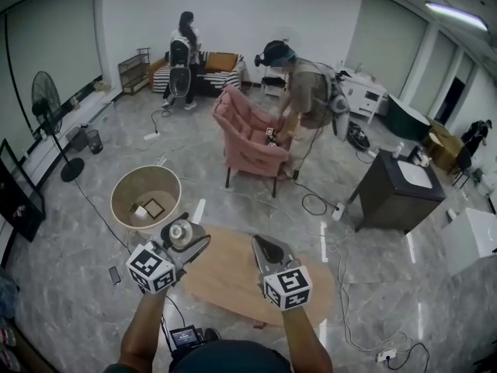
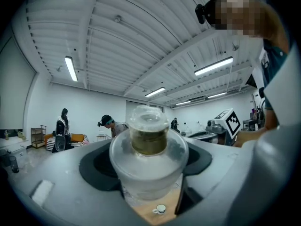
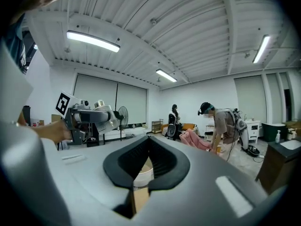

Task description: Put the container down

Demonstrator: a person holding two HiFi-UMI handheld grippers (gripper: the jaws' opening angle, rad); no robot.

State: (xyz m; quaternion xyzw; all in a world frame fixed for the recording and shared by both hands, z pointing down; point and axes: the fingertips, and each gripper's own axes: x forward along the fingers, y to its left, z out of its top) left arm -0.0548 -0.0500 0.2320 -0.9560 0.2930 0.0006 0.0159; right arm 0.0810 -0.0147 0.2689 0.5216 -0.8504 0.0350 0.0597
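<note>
Jaws of the left gripper (image 1: 188,238) are clamped on the clear lidded container (image 2: 149,150), held in the air above the 10 o'clock edge of the wooden surface (image 1: 233,282). The right gripper (image 1: 264,247) has its jaws drawn together on nothing. The put-down looks undone: lowering and release remain. The jaws hide the container's base, so its height over the surface is unclear. Its brownish contents cannot be identified.

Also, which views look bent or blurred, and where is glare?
Left gripper view: strong fisheye, the clear round plastic container close between the jaws looks soft; right gripper view: ceiling strip light blooms white; head view: walls bow, corners darken.
</note>
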